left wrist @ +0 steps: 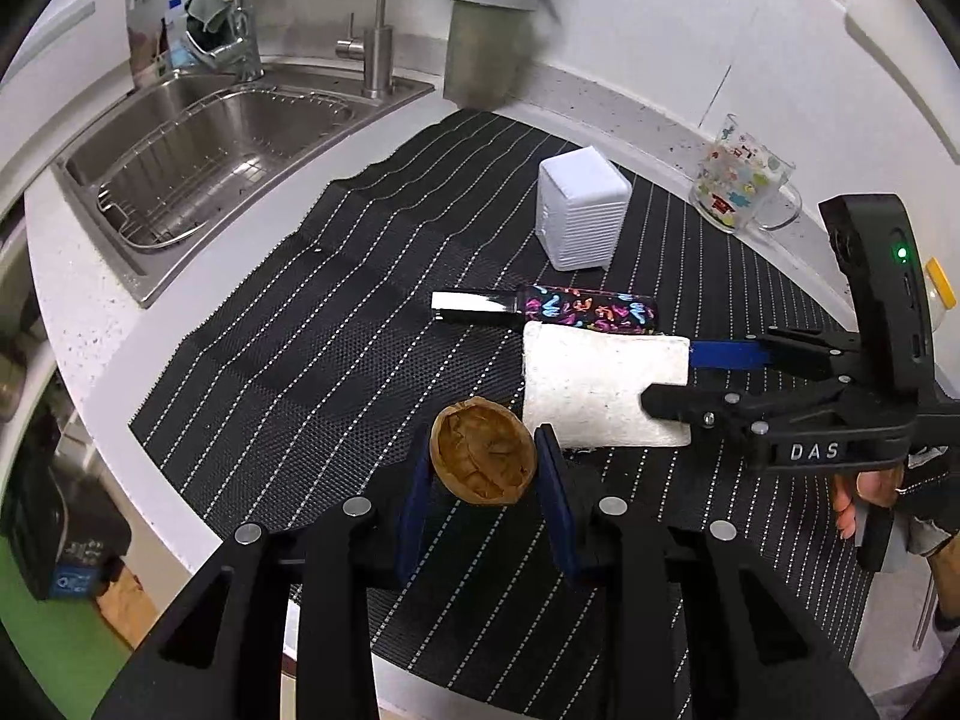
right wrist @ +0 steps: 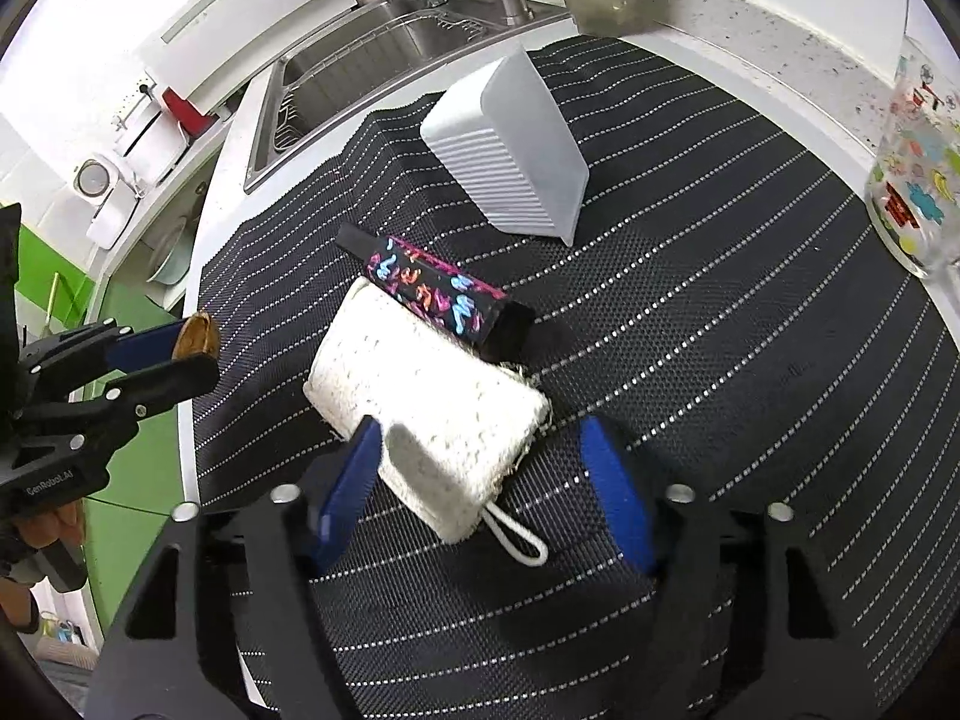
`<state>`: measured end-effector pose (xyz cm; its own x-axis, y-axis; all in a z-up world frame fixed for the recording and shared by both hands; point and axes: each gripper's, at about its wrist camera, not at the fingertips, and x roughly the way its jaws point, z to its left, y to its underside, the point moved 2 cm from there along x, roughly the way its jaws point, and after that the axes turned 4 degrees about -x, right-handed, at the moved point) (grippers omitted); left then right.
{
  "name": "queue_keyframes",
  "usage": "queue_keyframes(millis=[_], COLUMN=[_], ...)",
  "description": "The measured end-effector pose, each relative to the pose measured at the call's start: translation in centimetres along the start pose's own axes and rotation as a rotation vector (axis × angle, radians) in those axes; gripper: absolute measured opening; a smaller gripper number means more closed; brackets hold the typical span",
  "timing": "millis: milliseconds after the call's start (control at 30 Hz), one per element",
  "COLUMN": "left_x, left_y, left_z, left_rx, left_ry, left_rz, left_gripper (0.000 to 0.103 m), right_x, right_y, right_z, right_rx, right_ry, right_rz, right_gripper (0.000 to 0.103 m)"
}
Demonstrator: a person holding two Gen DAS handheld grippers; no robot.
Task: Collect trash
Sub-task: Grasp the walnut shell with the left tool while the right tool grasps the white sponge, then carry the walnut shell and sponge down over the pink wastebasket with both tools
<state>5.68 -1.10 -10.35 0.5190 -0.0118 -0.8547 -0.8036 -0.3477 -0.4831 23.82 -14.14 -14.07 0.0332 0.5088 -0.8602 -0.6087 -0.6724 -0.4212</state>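
My left gripper (left wrist: 485, 471) is shut on a brown walnut shell half (left wrist: 483, 458) and holds it above the black striped mat (left wrist: 300, 360); the shell also shows in the right wrist view (right wrist: 197, 336). My right gripper (right wrist: 480, 480) is open, its blue pads either side of the near end of a white loofah sponge (right wrist: 426, 414), without closing on it. In the left wrist view the right gripper (left wrist: 666, 378) straddles the sponge (left wrist: 594, 384). A black pouch with colourful print (right wrist: 432, 294) lies against the sponge's far side.
A white ribbed container (left wrist: 579, 216) stands on the mat behind the pouch. A printed glass mug (left wrist: 741, 180) stands at the right by the wall. A steel sink (left wrist: 210, 144) with a wire rack is at the far left, and a grey shaker bottle (left wrist: 489, 36) behind.
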Motion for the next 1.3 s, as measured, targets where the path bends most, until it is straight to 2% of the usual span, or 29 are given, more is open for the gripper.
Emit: queue_keyframes(millis=[100, 233, 300, 433, 633, 833, 1000, 1133, 1300], left_x=[0.1, -0.1, -0.3, -0.9, -2.4, -5.0, -7.4, -9.7, -12.6], left_y=[-0.1, 0.0, 0.0, 0.2, 0.5, 0.6, 0.7, 1.7, 4.0], left_z=[0.1, 0.2, 0.2, 0.2, -0.3, -0.9, -1.3, -0.6, 1.6], left_rx=[-0.006, -0.007, -0.006, -0.008, 0.002, 0.008, 0.000, -0.042, -0.113], left_ry=[0.000, 0.003, 0.004, 0.008, 0.009, 0.008, 0.005, -0.021, -0.079], left_rz=[0.001, -0.001, -0.003, -0.007, -0.023, -0.058, -0.098, -0.135, -0.167], left_gripper=[0.034, 0.034, 0.034, 0.034, 0.034, 0.034, 0.034, 0.034, 0.034], right_x=[-0.1, -0.5, -0.9, -2.0, -4.4, -7.6, -10.9, -12.4, -12.4], right_y=[-0.1, 0.0, 0.1, 0.2, 0.4, 0.2, -0.3, -0.8, -1.0], right_z=[0.2, 0.3, 0.4, 0.9, 2.6, 4.4, 5.9, 8.1, 12.5], right_rx=[-0.001, 0.010, 0.010, 0.002, -0.025, -0.055, -0.110, -0.193, -0.302], right_ry=[-0.016, -0.030, -0.033, -0.035, -0.041, -0.028, 0.021, 0.041, 0.002], right_rz=[-0.003, -0.012, -0.020, -0.042, -0.085, -0.137, -0.186, -0.213, -0.219], right_gripper=[0.048, 0.038, 0.036, 0.021, 0.011, 0.007, 0.007, 0.007, 0.007])
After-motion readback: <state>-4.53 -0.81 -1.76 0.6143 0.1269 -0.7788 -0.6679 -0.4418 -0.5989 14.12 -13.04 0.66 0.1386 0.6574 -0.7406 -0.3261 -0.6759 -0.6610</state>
